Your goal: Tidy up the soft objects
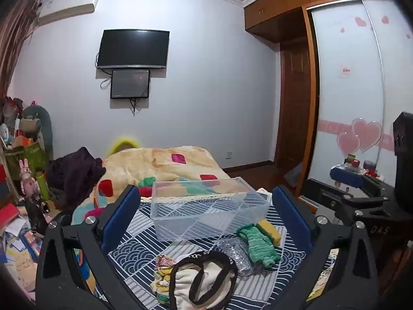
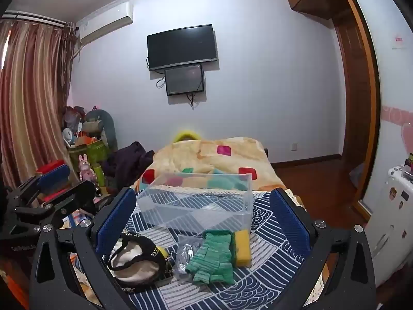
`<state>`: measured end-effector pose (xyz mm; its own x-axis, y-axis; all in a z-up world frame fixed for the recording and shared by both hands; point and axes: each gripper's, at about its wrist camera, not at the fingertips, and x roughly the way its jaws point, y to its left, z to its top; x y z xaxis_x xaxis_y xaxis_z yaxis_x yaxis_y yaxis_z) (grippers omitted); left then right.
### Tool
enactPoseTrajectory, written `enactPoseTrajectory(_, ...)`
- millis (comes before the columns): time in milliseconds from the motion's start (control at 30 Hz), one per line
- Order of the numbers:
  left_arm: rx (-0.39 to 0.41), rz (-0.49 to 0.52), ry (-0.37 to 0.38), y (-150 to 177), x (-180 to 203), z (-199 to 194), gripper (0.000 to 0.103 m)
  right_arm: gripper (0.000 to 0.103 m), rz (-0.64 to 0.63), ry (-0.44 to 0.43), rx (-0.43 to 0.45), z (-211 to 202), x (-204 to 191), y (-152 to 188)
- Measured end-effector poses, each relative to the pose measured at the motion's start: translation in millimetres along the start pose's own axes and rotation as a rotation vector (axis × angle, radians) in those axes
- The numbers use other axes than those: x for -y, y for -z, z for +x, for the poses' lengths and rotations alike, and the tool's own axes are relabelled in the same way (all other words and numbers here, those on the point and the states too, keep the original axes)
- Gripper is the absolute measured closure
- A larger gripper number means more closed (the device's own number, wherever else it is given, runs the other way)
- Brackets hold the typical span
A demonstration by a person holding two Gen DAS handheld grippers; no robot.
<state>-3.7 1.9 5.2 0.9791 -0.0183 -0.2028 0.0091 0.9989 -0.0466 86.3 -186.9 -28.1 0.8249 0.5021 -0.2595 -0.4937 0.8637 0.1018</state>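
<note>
A clear plastic box (image 1: 206,206) (image 2: 201,201) stands empty on a blue-and-white patterned cloth (image 1: 144,253) (image 2: 271,266). In front of it lie a green knit glove (image 1: 258,245) (image 2: 214,255), a yellow sponge (image 1: 269,230) (image 2: 242,248), a shiny clear bag (image 1: 236,255) (image 2: 184,254), a cream cloth item with black trim (image 1: 204,281) (image 2: 134,258) and a pale floral fabric piece (image 1: 161,273). My left gripper (image 1: 206,214) is open above the box and items. My right gripper (image 2: 204,219) is open above the same items. Both are empty.
A folded patterned blanket (image 1: 165,165) (image 2: 211,155) lies behind the box on the bed. Dark clothing (image 1: 74,173) sits at its left. Cluttered shelves with toys (image 1: 25,160) stand left. A wardrobe (image 1: 361,77) and a white case (image 2: 392,219) are on the right.
</note>
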Motion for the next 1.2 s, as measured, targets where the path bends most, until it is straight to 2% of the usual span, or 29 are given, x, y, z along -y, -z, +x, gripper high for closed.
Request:
enactPoseTrajectory(400, -0.021, -0.022, 0.004, 3.2, -5.9, 2.8, 0.0, 0.0, -0.001, -0.009, 0.002, -5.8, -0.1, -3.0)
enactPoseTrajectory(1200, -0.013, -0.017, -0.002, 4.2, -4.2, 2.0, 0.0, 0.0, -0.012, 0.0, 0.019, -6.0, -5.1, -3.3)
